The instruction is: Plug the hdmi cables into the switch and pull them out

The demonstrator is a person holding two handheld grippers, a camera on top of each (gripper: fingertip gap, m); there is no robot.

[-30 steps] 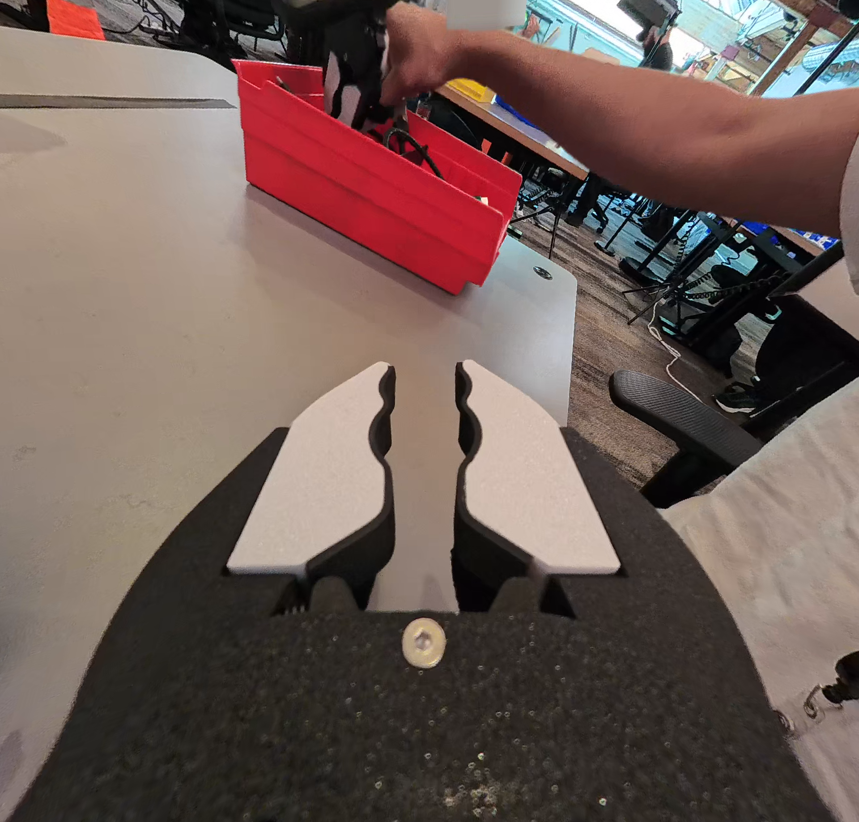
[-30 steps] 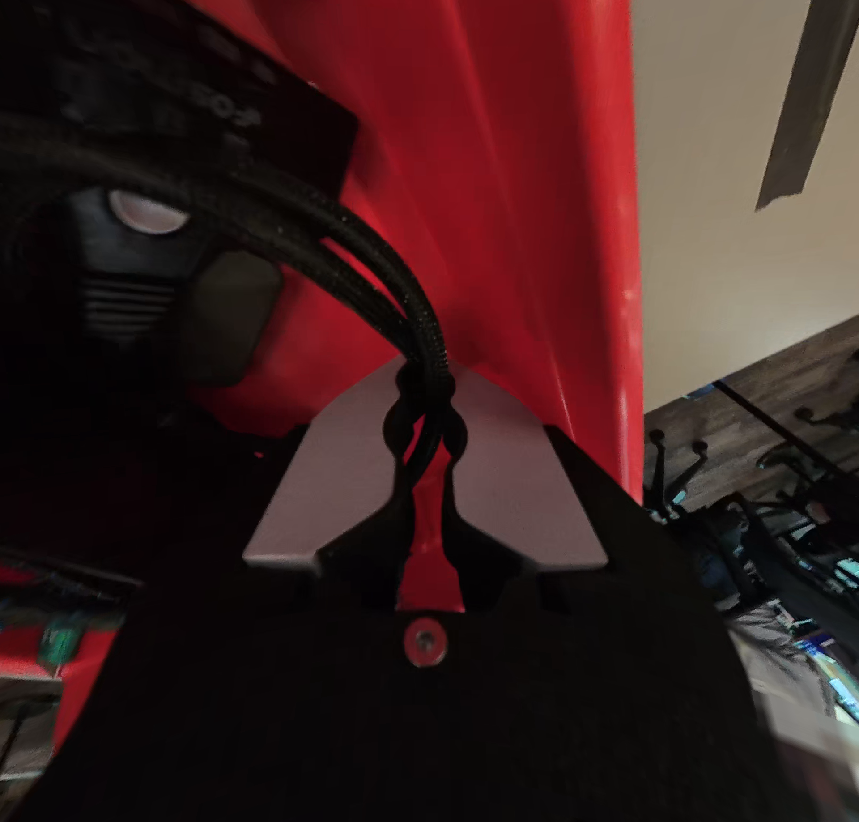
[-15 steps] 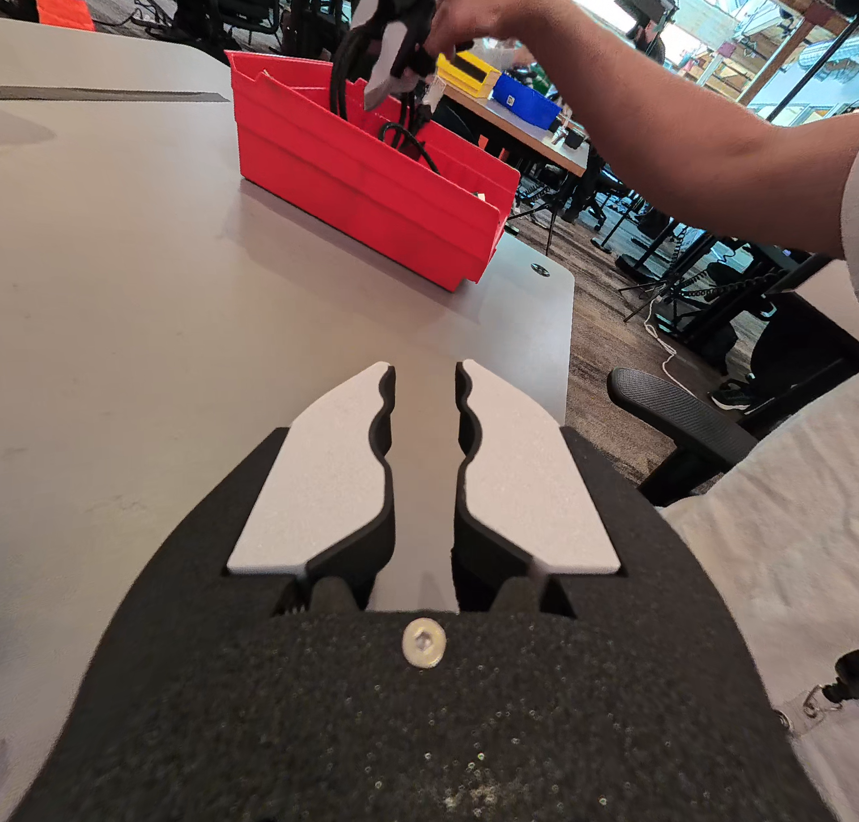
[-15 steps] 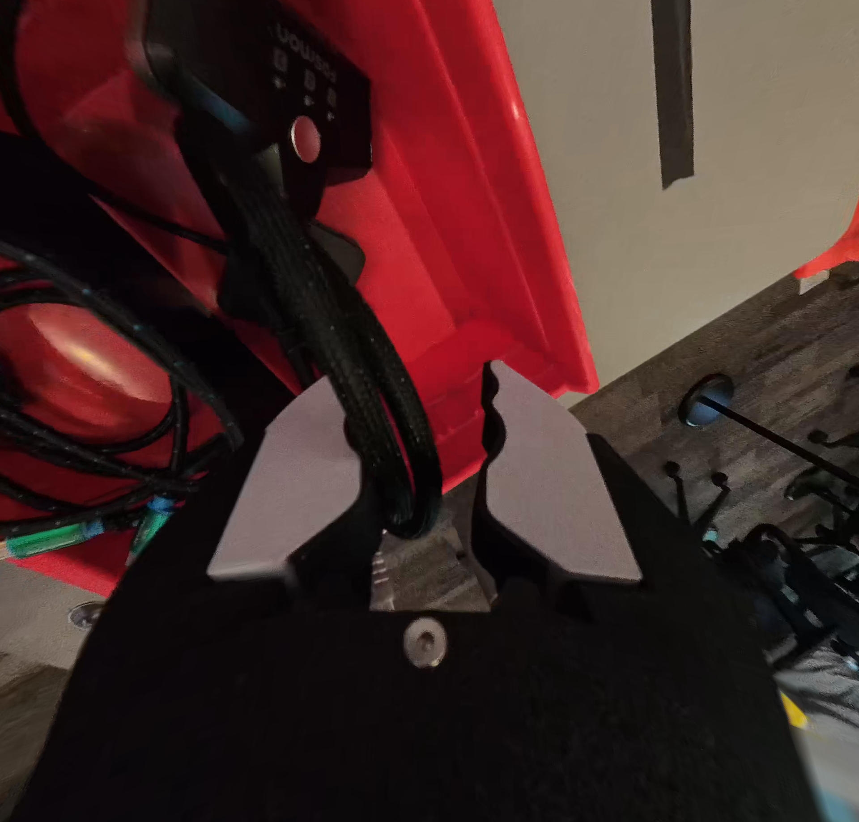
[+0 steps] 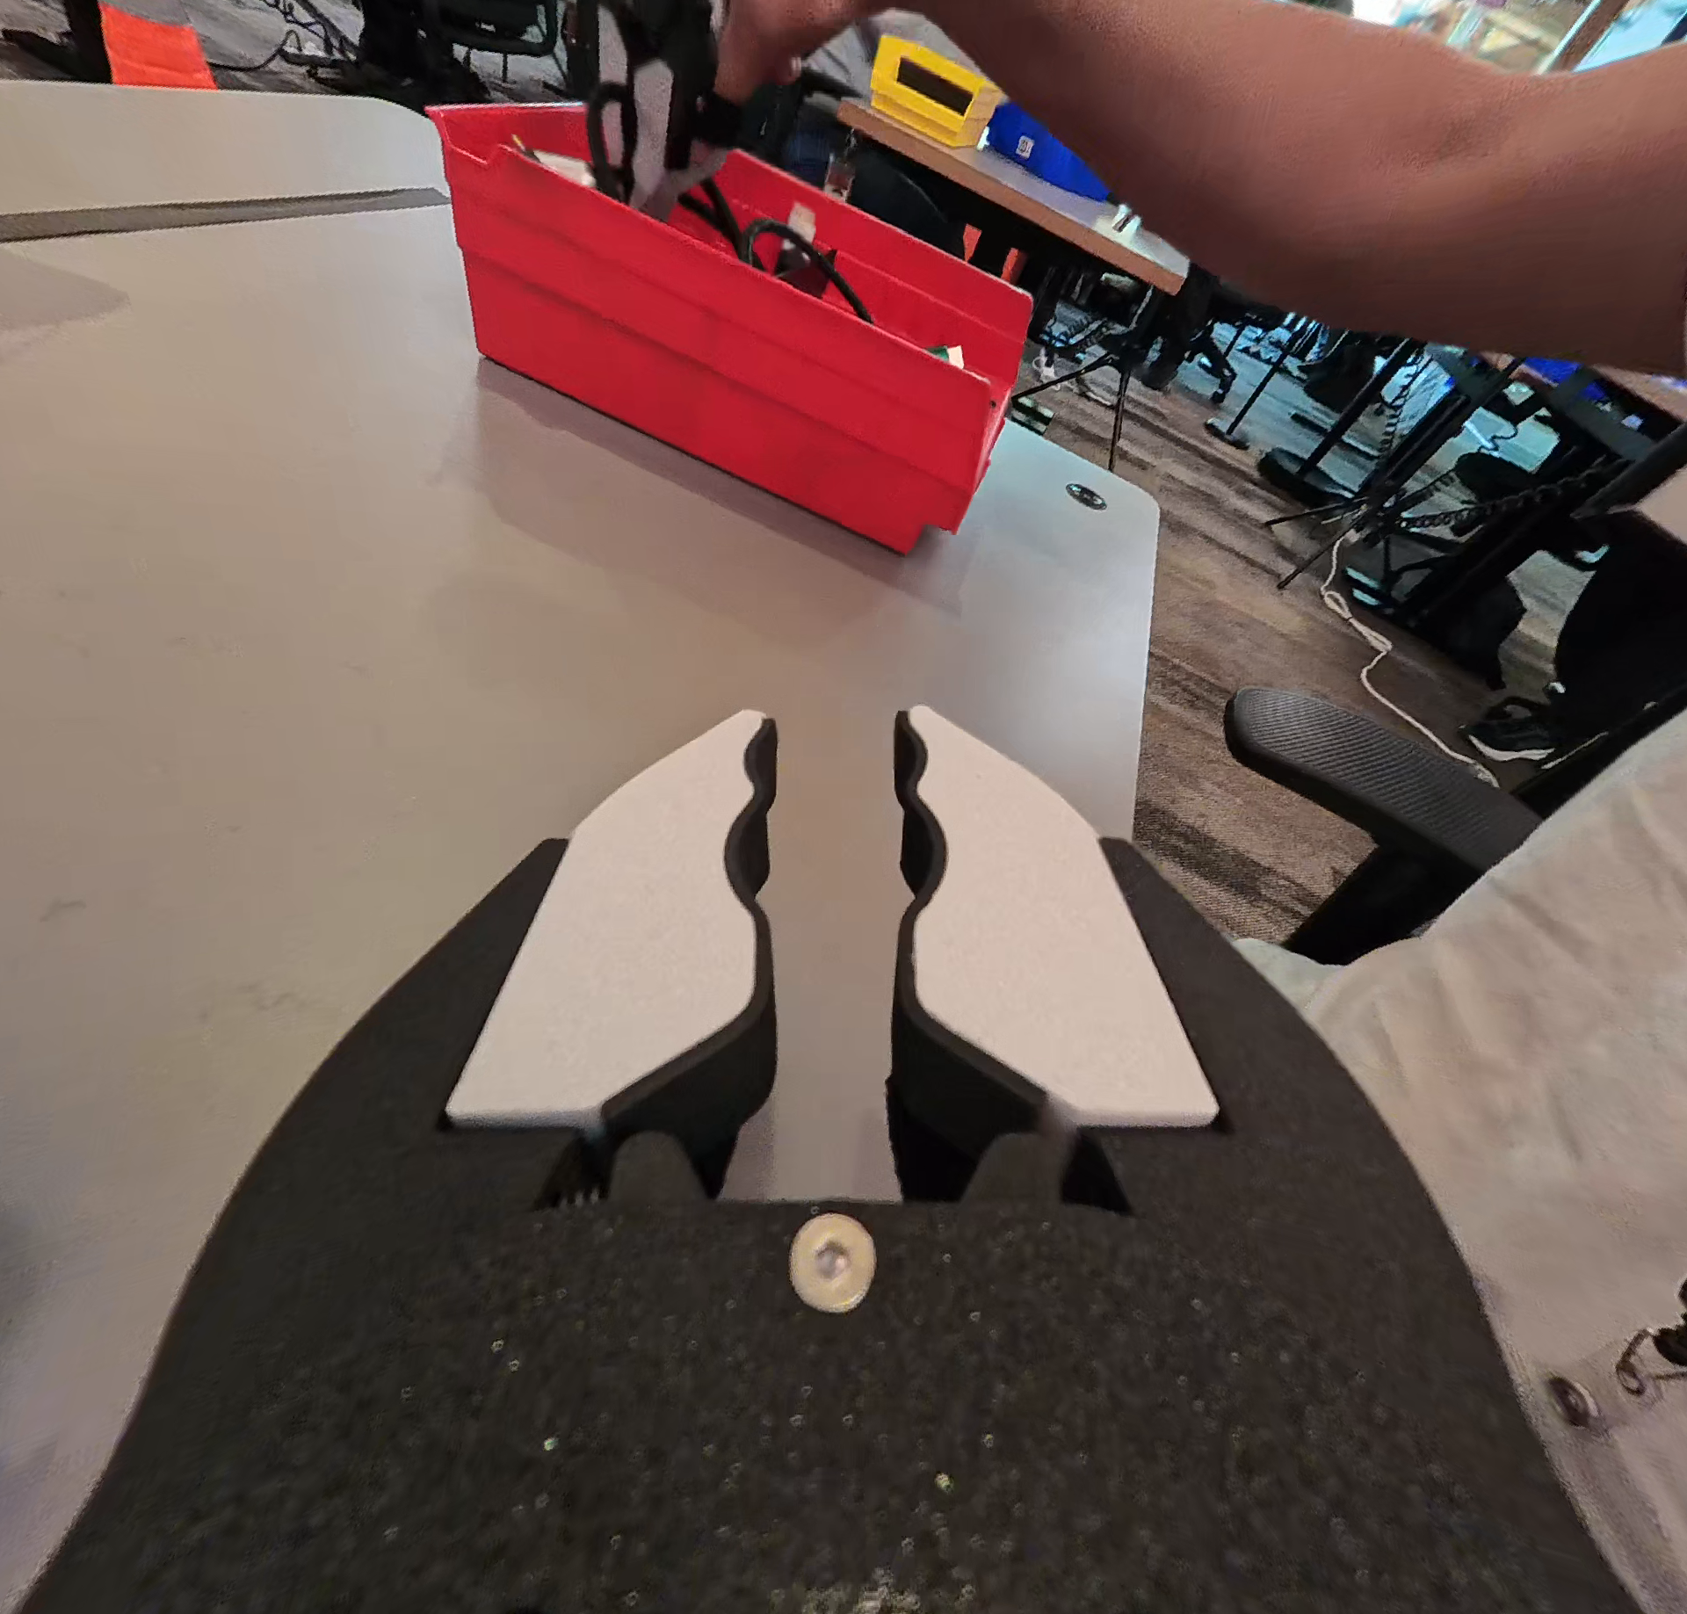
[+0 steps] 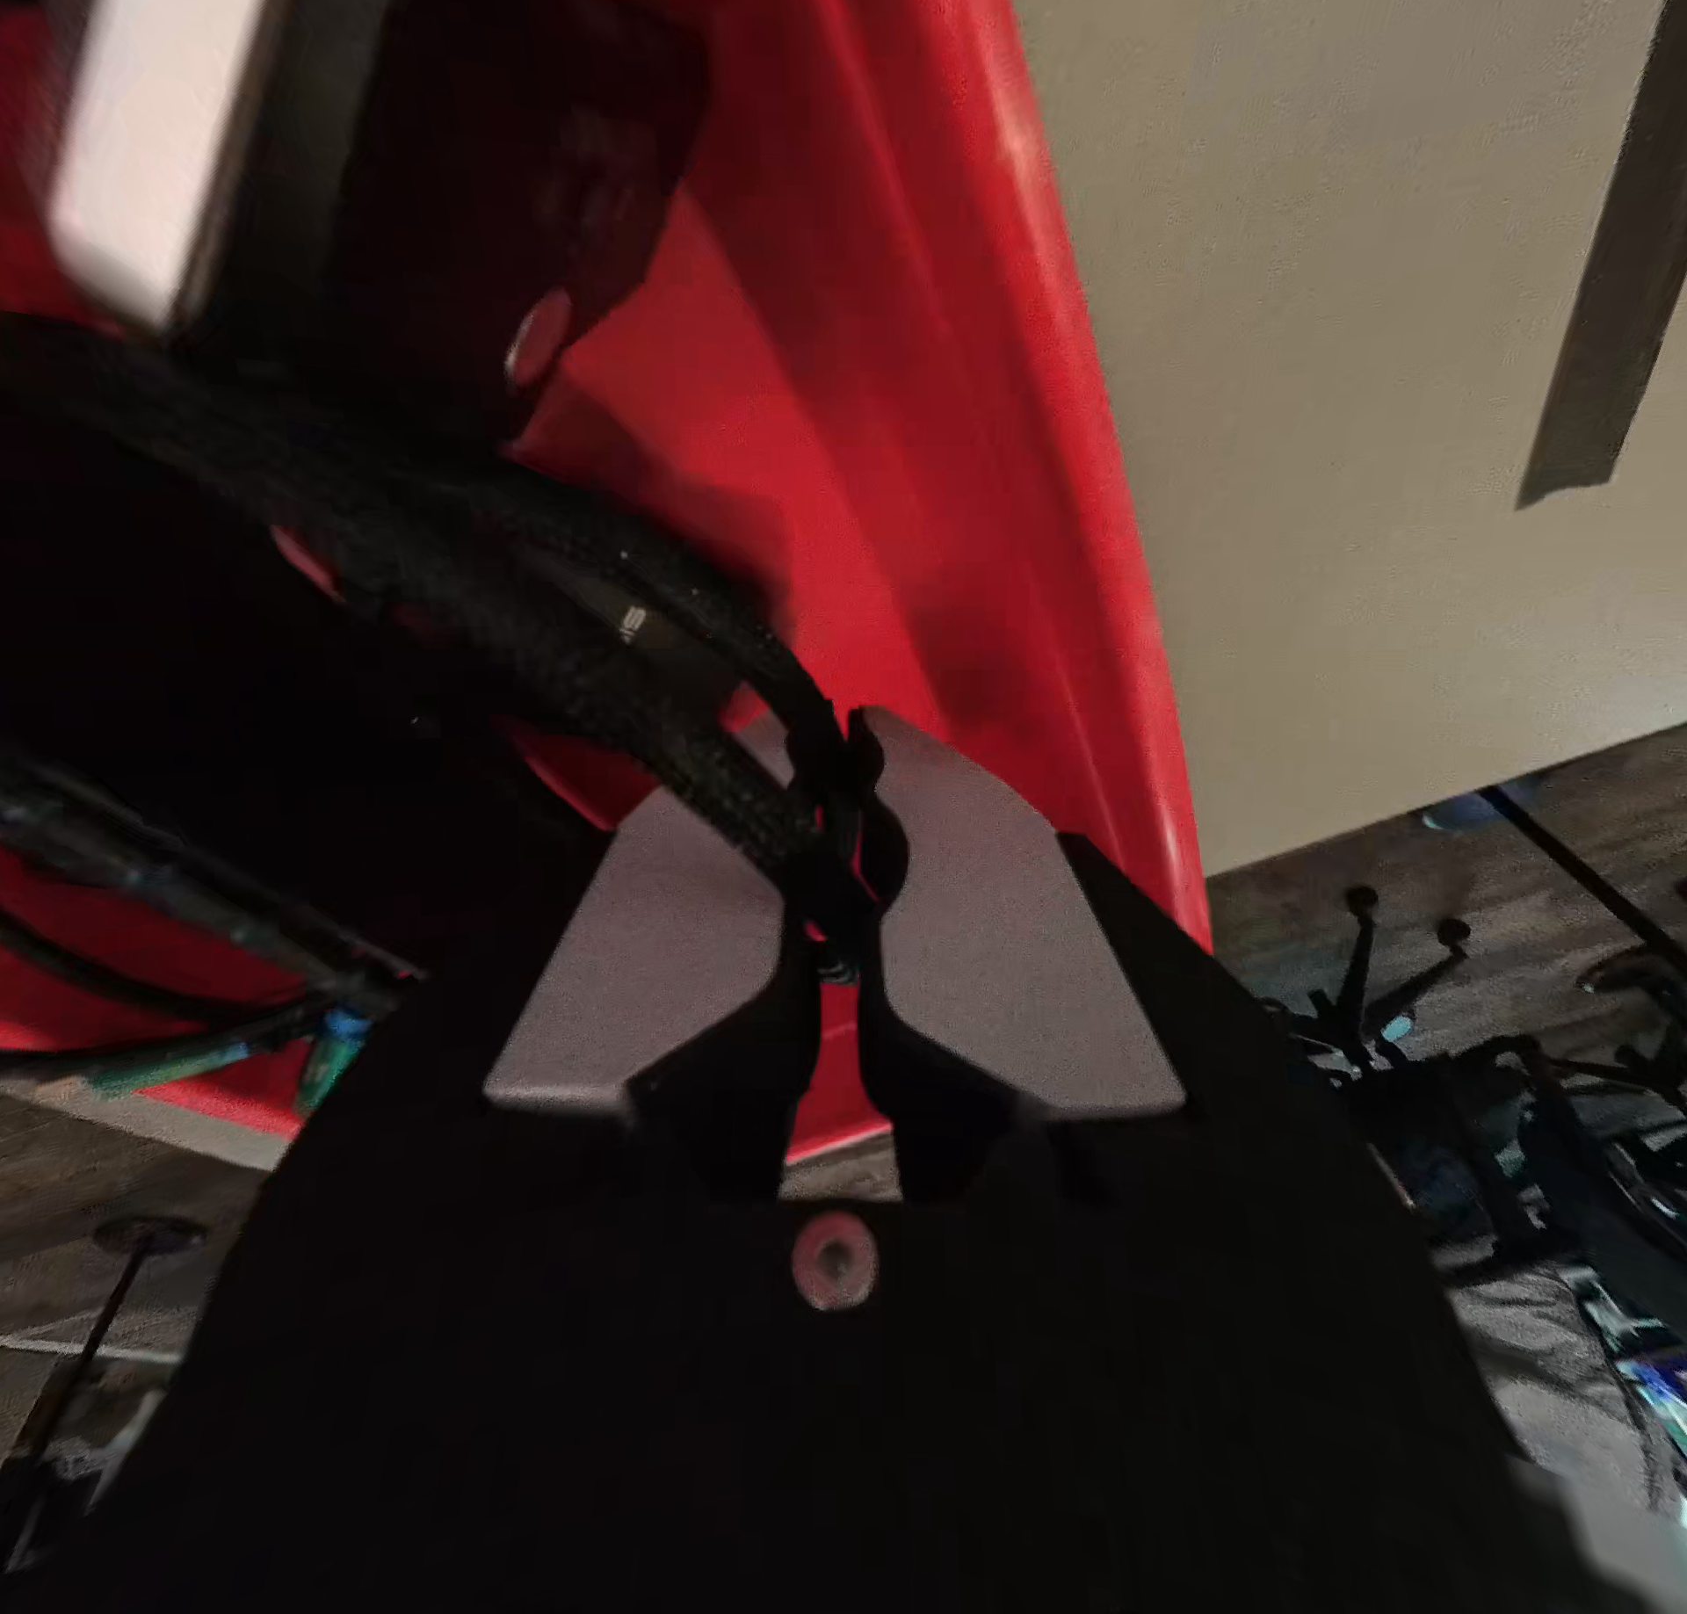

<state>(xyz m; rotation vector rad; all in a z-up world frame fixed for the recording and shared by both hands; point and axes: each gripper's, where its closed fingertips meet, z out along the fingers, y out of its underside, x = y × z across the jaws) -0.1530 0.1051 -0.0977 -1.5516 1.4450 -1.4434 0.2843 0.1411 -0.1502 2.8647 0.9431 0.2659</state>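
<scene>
My right gripper (image 6: 835, 739) is shut on a loop of black braided hdmi cable (image 6: 566, 603) just over the red bin (image 6: 913, 383). The black switch (image 6: 511, 110), with a round button, lies blurred in the bin beyond the cable. More cables (image 5: 803, 265) lie in the bin (image 5: 721, 338) in the left wrist view, where the right gripper (image 5: 648, 137) shows at the bin's far end, held by a hand. My left gripper (image 5: 835, 717) is open and empty, low over the grey table (image 5: 274, 566), well short of the bin.
The person's forearm (image 5: 1278, 183) stretches across the top right. The table's right edge (image 5: 1141, 657) is close, with an office chair (image 5: 1369, 767) and floor beyond. A dark tape strip (image 6: 1597, 292) lies on the table past the bin.
The right gripper, shut on the cable a second ago, opened with the loop loose between its fingers and has shut on it again closer to the bin. The left gripper stayed open.
</scene>
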